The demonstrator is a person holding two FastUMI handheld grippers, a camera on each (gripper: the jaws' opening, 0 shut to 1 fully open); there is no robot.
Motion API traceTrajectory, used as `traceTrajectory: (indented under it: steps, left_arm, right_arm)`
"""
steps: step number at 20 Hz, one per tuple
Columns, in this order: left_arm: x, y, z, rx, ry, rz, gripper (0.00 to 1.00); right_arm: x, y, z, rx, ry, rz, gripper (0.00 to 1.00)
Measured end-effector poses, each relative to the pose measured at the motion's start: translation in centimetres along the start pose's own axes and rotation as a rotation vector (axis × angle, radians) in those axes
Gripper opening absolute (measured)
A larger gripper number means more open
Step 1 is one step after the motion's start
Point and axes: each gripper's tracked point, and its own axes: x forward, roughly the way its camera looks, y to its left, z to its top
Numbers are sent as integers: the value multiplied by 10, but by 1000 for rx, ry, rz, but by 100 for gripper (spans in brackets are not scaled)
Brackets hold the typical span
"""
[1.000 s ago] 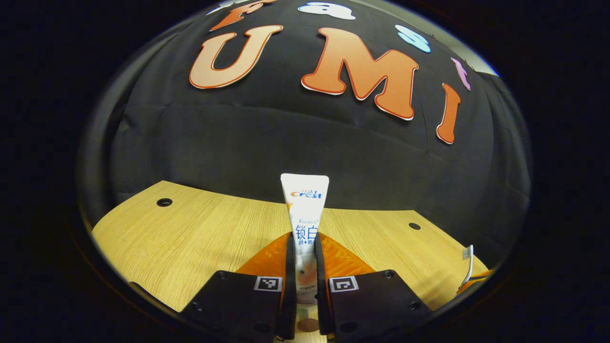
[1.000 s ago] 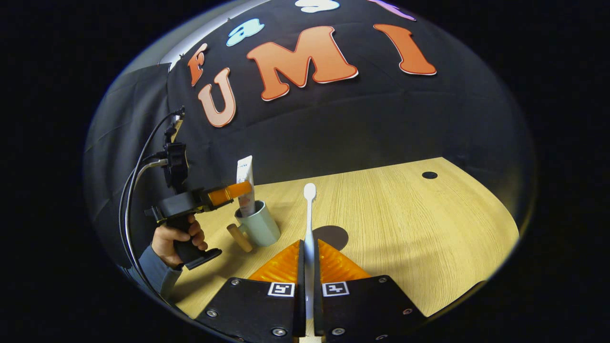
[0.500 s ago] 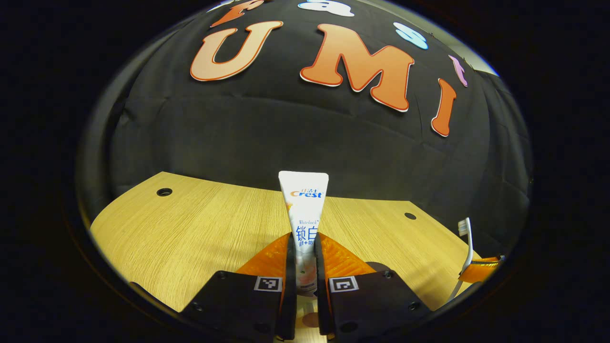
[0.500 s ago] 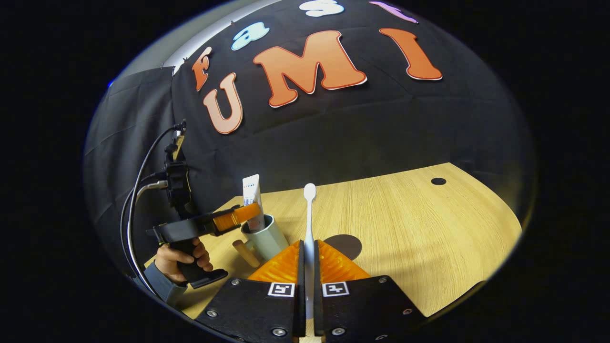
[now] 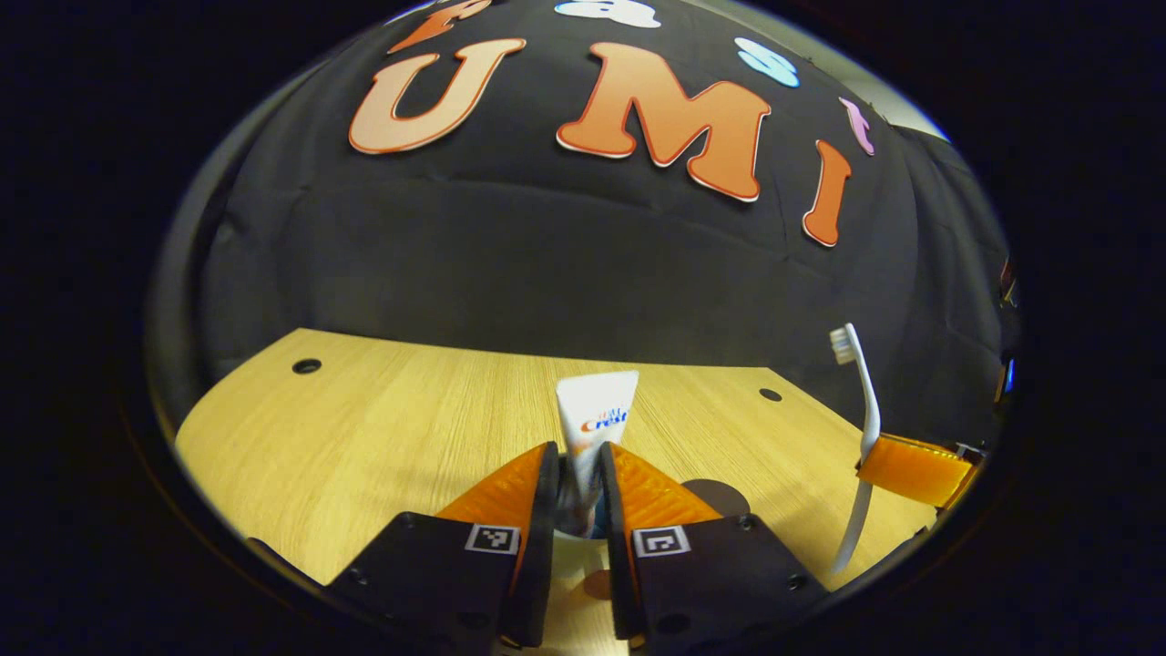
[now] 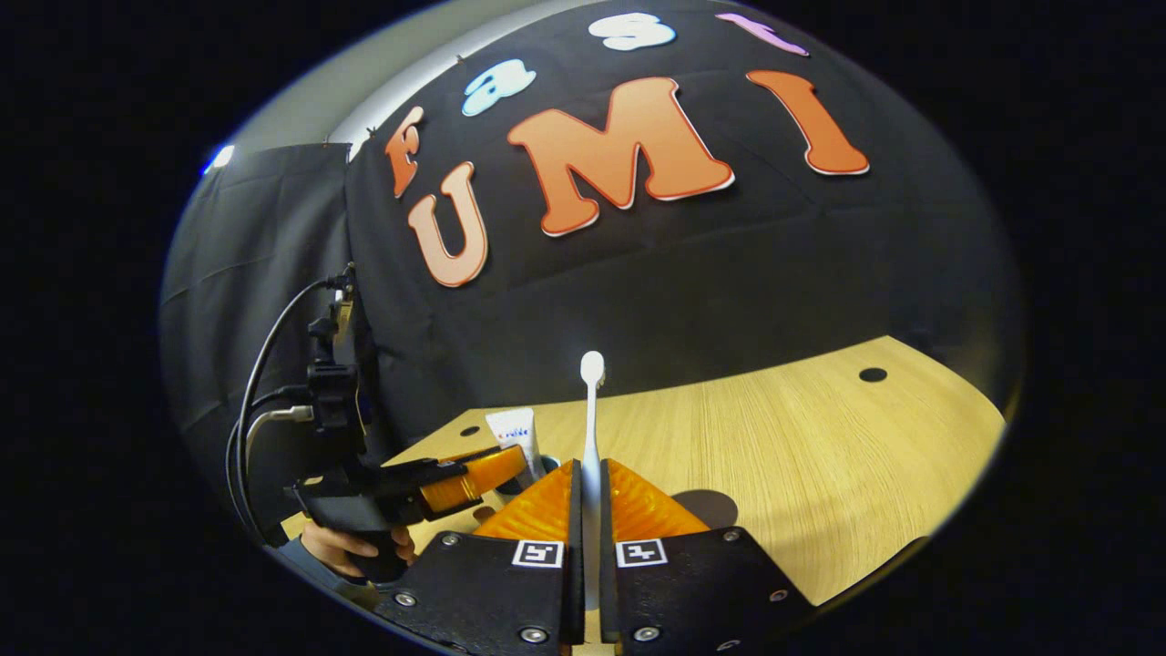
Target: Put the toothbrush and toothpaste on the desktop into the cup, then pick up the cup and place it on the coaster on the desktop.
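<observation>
**Toothpaste in the cup, toothbrush up next**

The wooden desktop [image 5: 383, 428] holds the cup [image 6: 547, 466], mostly hidden behind the grippers, and the toothpaste tube [image 5: 597, 424] now stands in it, lower than a second ago. The left gripper [image 5: 576, 497] has let go: fingers parted either side of the tube. The right gripper [image 6: 589, 510] is clenched on the upright toothbrush [image 6: 591, 410], closer to the cup than before. The brush drop and the carry to the coaster [image 5: 720, 497] remain.

The left gripper view is looking low across the desk [image 5: 383, 428] toward the back wall; the right gripper view is facing likewise from farther right. Both are sharing the toothpaste [image 5: 597, 424] and toothbrush [image 6: 591, 428].
</observation>
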Motion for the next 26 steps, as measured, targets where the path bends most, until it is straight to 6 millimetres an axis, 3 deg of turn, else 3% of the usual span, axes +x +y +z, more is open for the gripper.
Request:
traceTrajectory:
  steps: [2,4,5,7,15,21,26]
  left_arm:
    - [-6,5,2,11,-10,7,29]
    - [-15,8,2,6,-13,1,37]
    - [-17,9,-1,7,-16,-3,32]
    - [-26,12,0,11,-32,-14,37]
    - [-64,57,10,19,-104,71,82]
    - [-68,75,1,1,-101,102,83]
    - [-64,81,-12,-24,-83,108,82]
  right_arm:
    - [7,11,7,-16,-32,22,7]
    - [15,24,16,-23,-64,48,7]
    - [21,30,21,-28,-85,57,7]
    - [31,41,31,-53,-142,81,7]
    - [68,60,44,-62,-228,128,7]
    - [89,66,58,-63,-346,179,7]
    - [109,63,35,-31,-300,201,7]
